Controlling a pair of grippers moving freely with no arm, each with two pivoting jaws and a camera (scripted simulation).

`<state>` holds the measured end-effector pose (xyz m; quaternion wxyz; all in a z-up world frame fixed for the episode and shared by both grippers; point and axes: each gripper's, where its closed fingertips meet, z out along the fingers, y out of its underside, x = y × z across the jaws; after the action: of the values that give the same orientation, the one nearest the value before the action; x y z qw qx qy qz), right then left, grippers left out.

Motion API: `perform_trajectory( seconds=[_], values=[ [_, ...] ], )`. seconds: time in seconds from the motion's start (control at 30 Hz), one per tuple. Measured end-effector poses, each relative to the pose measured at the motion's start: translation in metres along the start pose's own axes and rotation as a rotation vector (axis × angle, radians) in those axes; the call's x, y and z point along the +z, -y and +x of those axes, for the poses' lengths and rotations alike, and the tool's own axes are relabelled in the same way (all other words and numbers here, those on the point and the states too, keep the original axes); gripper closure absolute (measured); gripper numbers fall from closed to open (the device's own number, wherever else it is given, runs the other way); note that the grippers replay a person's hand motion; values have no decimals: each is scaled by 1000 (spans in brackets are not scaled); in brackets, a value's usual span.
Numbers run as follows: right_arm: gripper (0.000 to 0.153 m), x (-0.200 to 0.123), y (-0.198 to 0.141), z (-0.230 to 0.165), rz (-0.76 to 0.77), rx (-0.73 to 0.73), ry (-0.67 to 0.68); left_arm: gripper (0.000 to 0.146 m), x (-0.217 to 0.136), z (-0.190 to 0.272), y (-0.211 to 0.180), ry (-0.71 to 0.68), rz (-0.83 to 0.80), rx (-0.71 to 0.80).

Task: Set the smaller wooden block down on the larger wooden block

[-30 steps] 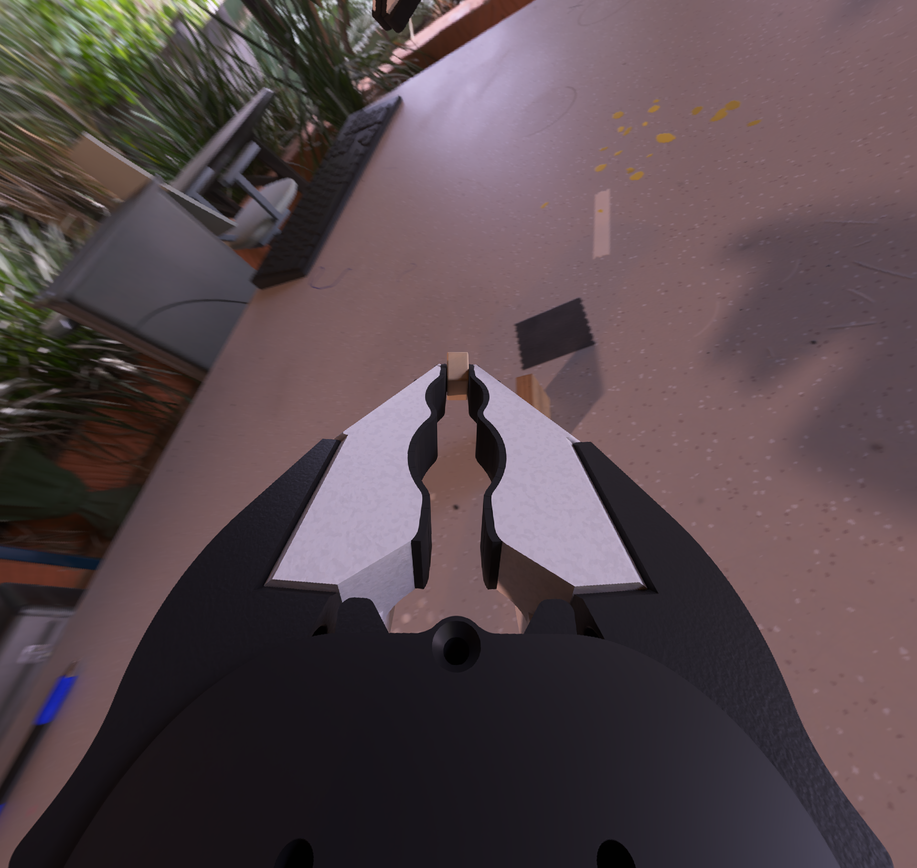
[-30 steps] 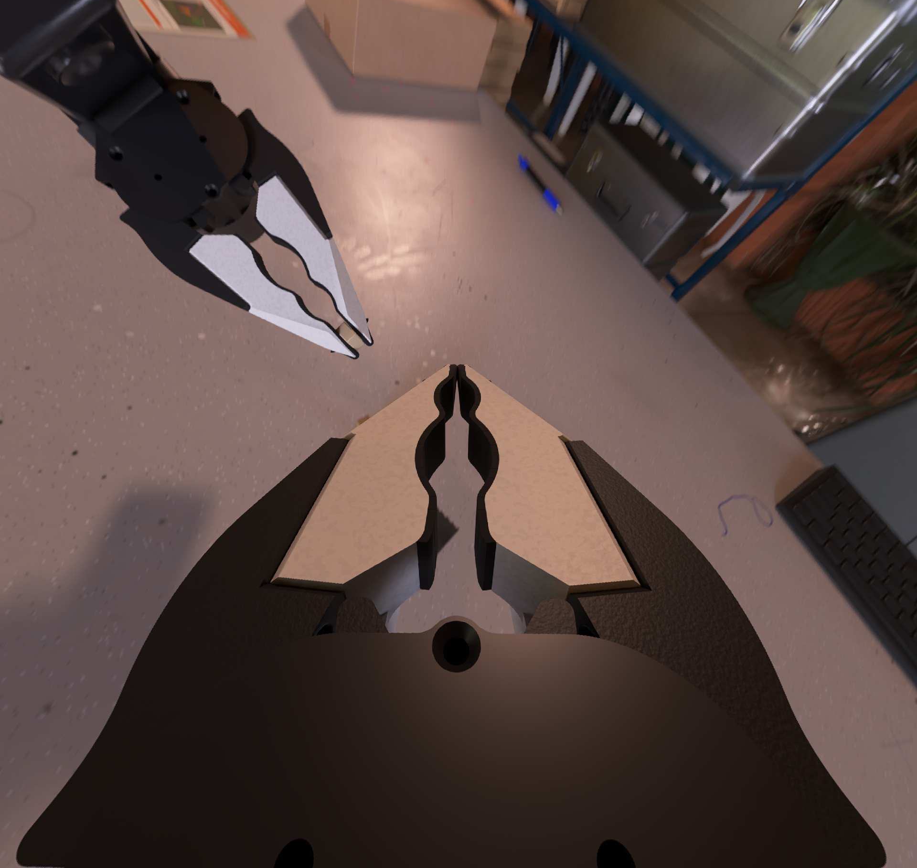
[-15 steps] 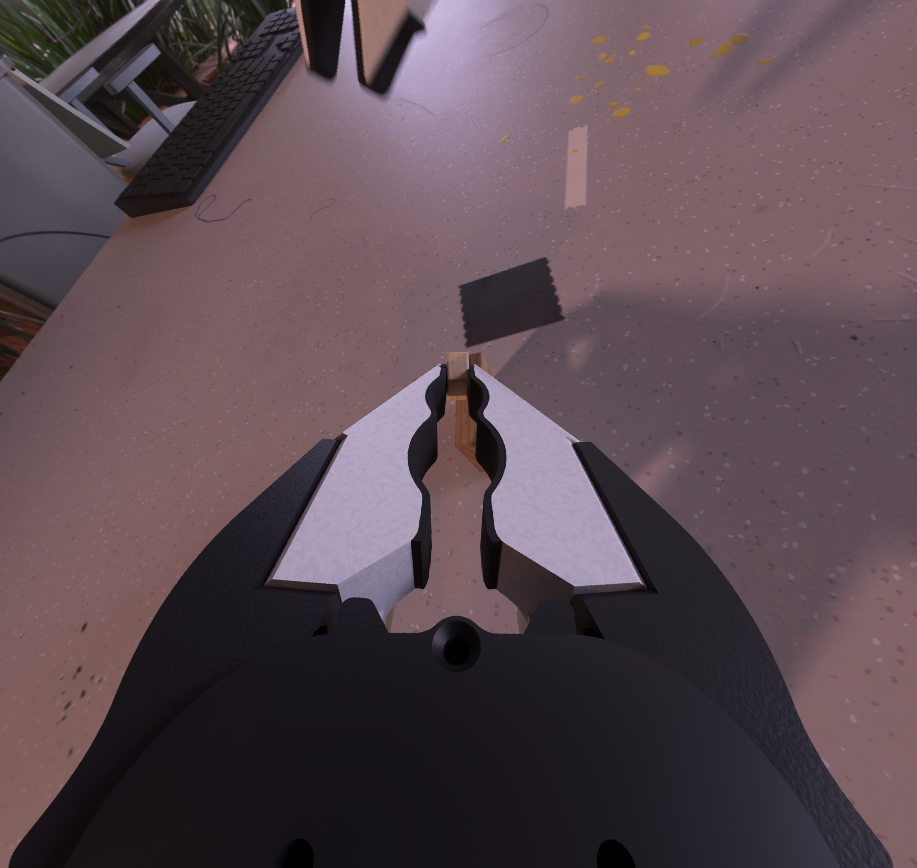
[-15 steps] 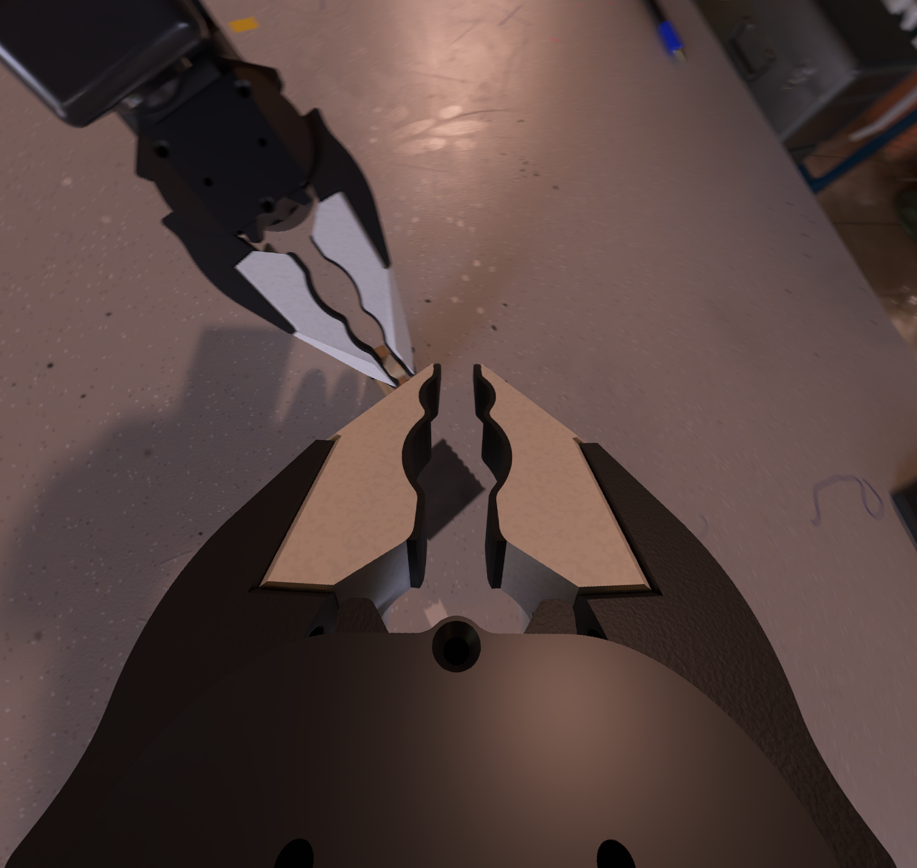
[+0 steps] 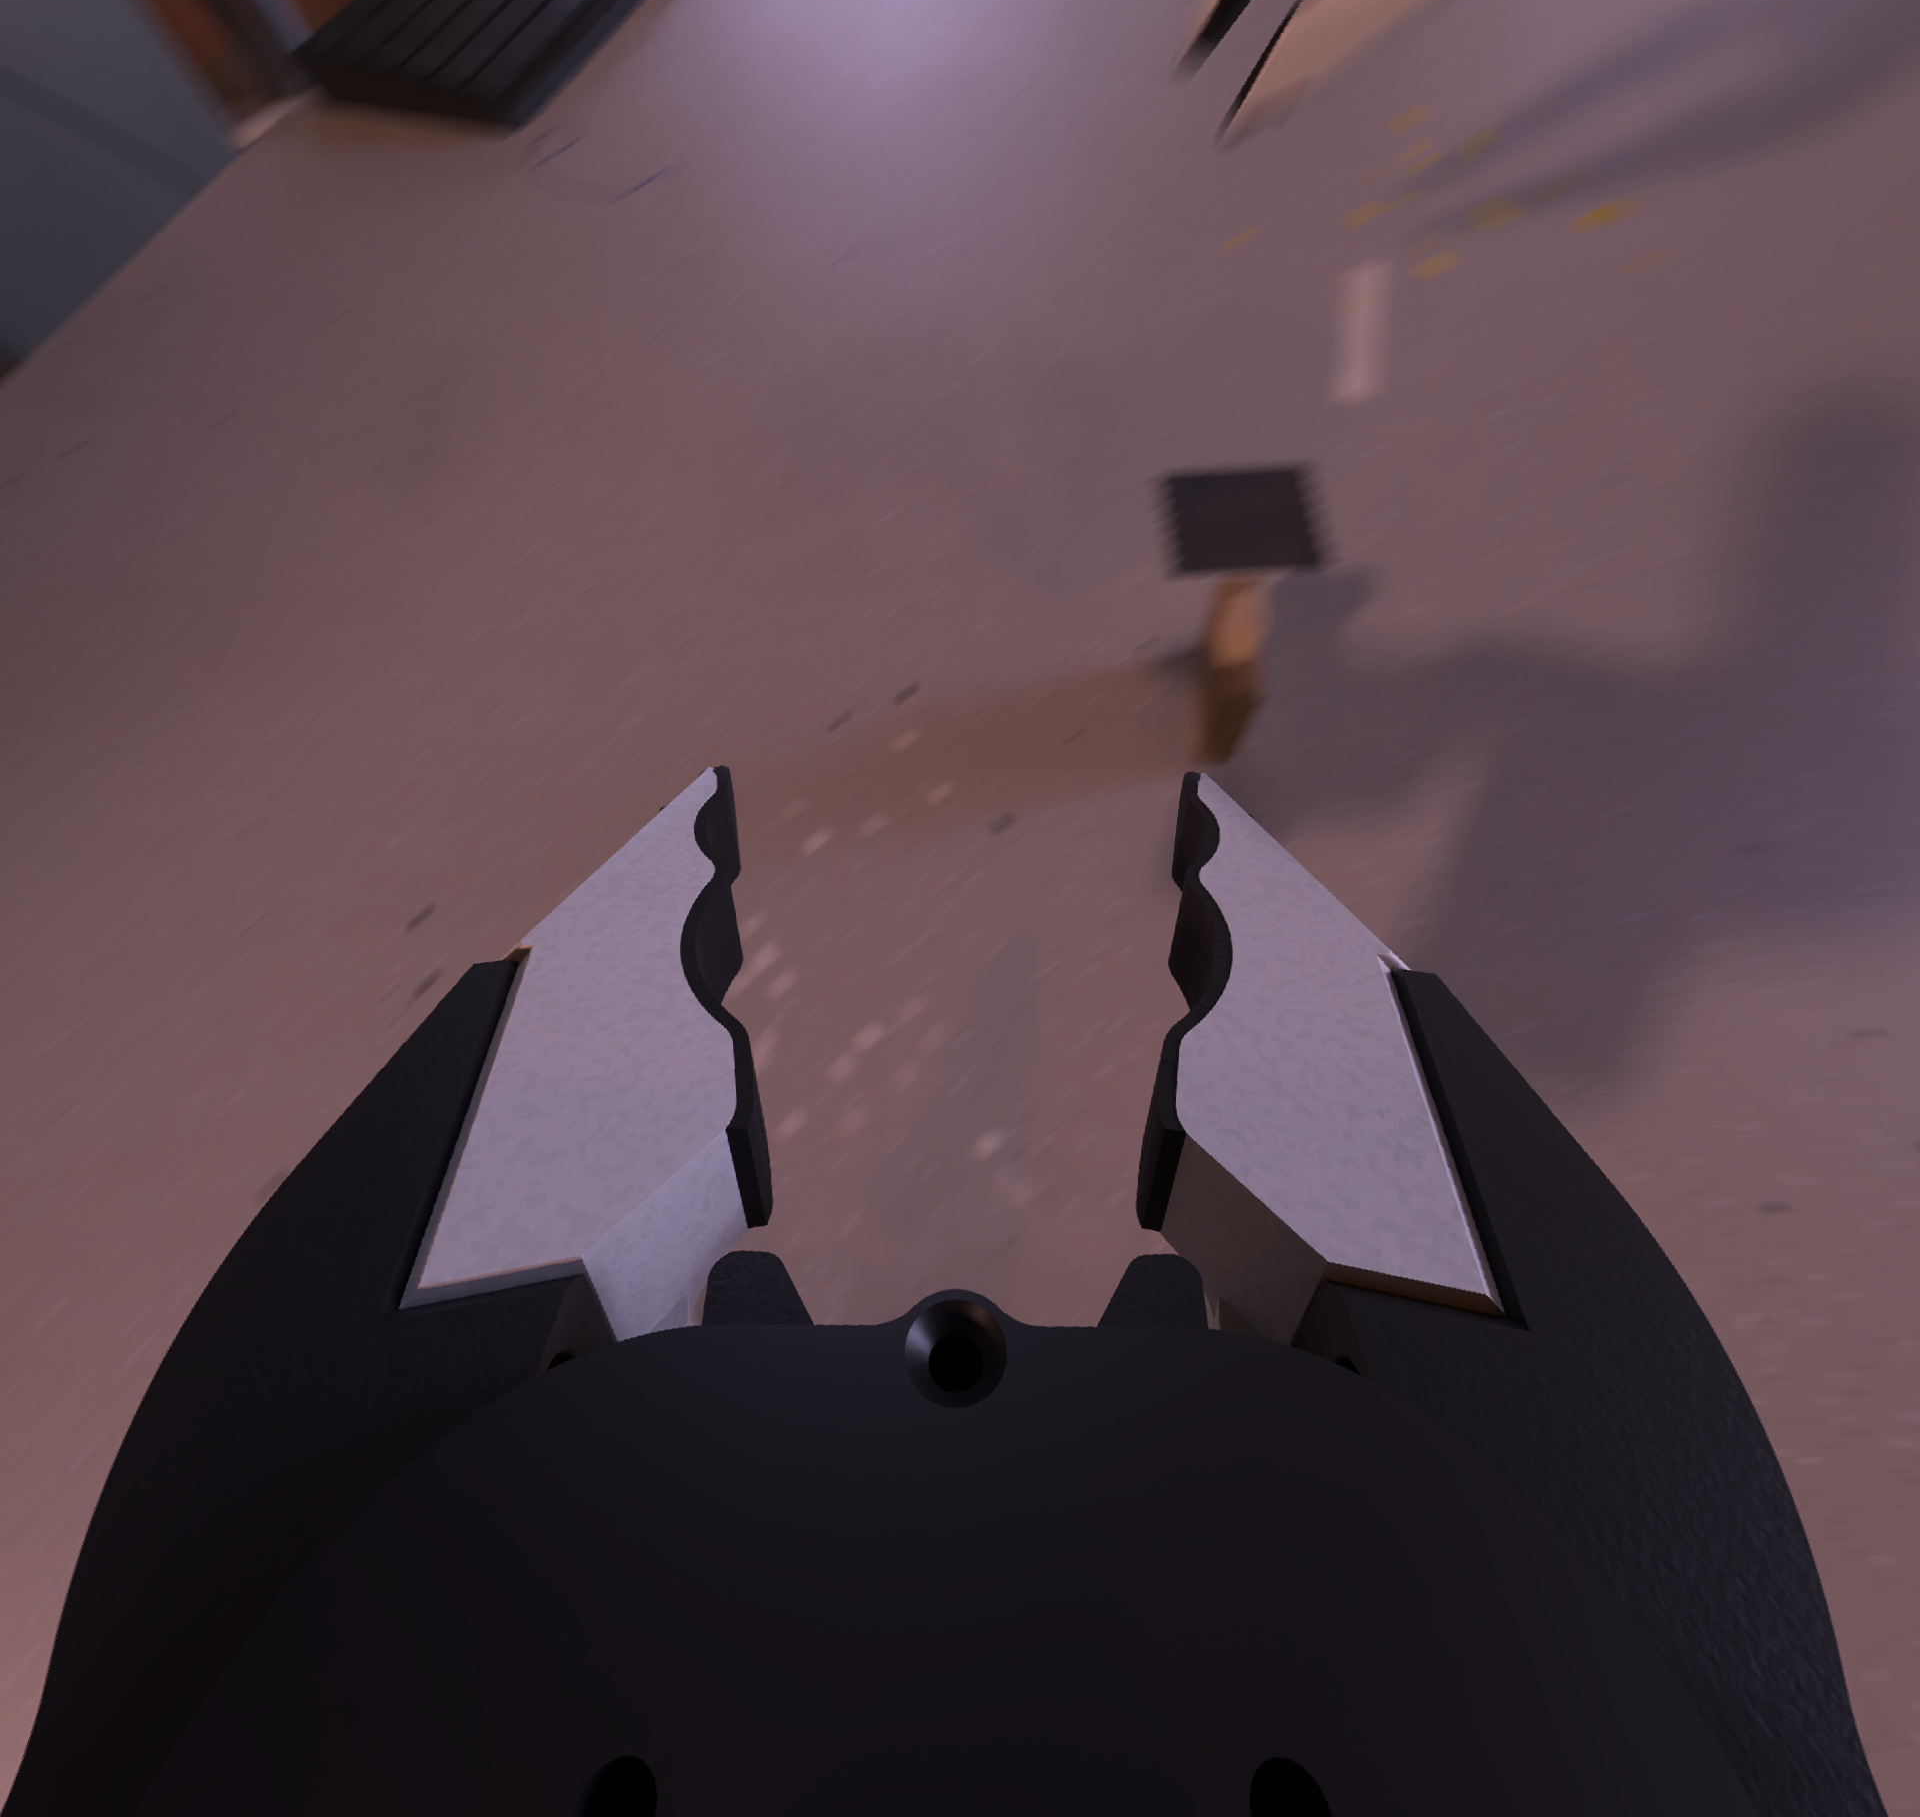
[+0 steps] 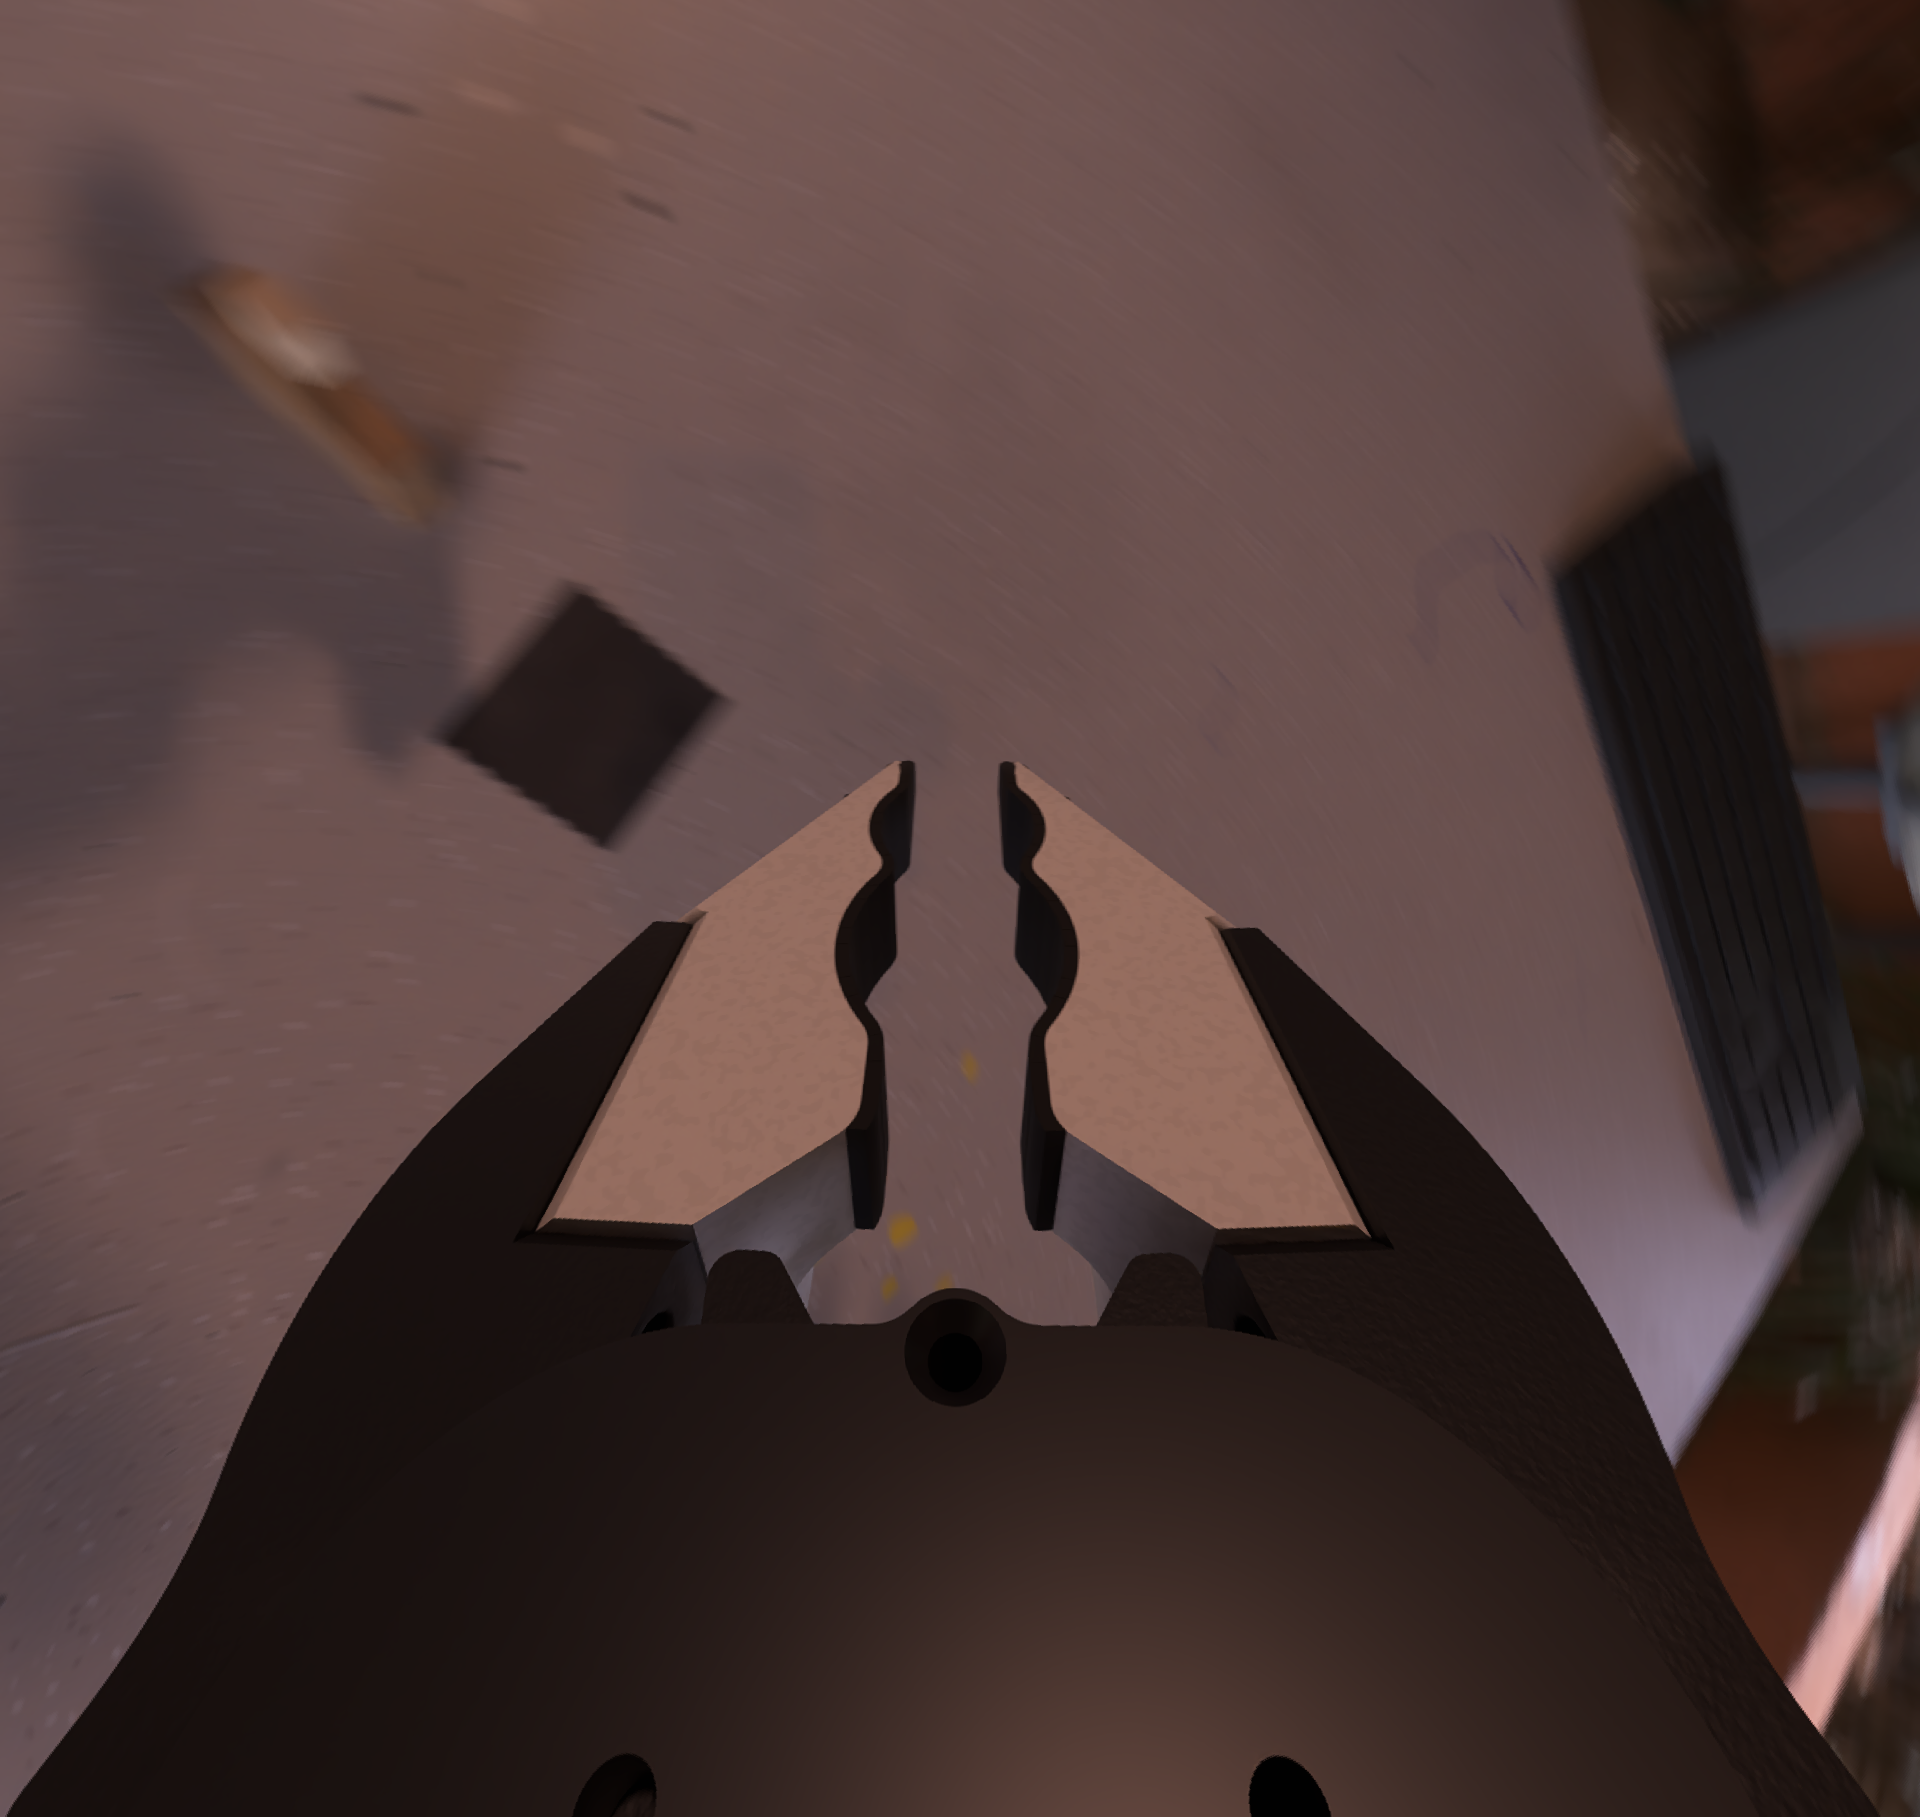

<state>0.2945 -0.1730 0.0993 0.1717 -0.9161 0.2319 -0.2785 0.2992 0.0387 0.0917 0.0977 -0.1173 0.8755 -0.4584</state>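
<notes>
— Both sets of jaws hold nothing, as far as we see. Our left gripper (image 5: 956, 780) has its jaws spread wide, with only bare surface (image 5: 623, 520) between them.

— And our right gripper (image 6: 956, 770)? We see its jaws parted by a narrow gap, gripping nothing.

— Agreed. Moving outward in the left wrist view, we find the larger wooden block (image 5: 1231, 676) lying ahead and to the right of the jaws, clear of them. The smaller wooden block (image 5: 1238, 595) seems to sit on its far end, though blur keeps us from telling exactly how it rests.

— In the right wrist view we see the same pair far up on the left: the long block (image 6: 353, 417) with the pale small piece (image 6: 296, 344) on it, both smeared.

— Just beyond the blocks lies a dark square patch (image 5: 1242, 520), flat on the surface; from the right it shows between block and jaws (image 6: 582, 713).

— Farther out, we make out a black keyboard (image 5: 499, 11) at the surface's edge, and yellow specks (image 5: 1455, 198) beside a pale strip (image 5: 1361, 333).
</notes>
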Motion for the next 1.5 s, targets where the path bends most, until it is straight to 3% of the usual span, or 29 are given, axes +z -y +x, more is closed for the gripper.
perform_trajectory(
  seconds=[0.1,0.2,0.33,0.4,0.53,0.6,0.67,0.77,0.93,1.07,1.13,1.23,1.37,1.5],
  values=[
    [149,-18,-47,55,-73,263,-206,65,-16,-44,-35,132,-104,-51],
    [143,-31,-50,63,-34,380,-217,72,-27,-77,-68,191,-201,-171],
    [137,-47,42,3,285,113,-19,76,-34,-100,-92,271,-290,-194],
    [136,-46,88,-42,361,-34,104,77,-40,-108,-102,312,-342,-189],
    [139,-16,136,-110,261,-254,151,73,-75,-138,-139,405,-458,-212],
    [139,5,132,-118,147,-321,106,61,-96,-143,-159,365,-493,-325],
    [135,20,116,-115,38,-336,92,59,-116,-146,-171,402,-533,-355],
    [127,26,98,-101,-42,-251,122,68,-119,-135,-158,373,-467,-332],
    [129,14,48,-50,-148,-120,1,66,-100,-112,-121,269,-342,-292],
    [134,-5,-19,17,-264,207,-180,68,-72,-98,-115,225,-361,-238],
    [132,-14,-31,35,-229,361,-205,68,-60,-98,-111,241,-372,-221],
    [131,-26,-1,33,-25,393,-155,69,-42,-97,-101,243,-335,-214],
    [121,-26,69,-6,235,248,8,76,-33,-106,-99,339,-352,-150],
    [104,16,102,-44,176,124,97,82,-36,-112,-101,367,-354,-127]
  ],
)
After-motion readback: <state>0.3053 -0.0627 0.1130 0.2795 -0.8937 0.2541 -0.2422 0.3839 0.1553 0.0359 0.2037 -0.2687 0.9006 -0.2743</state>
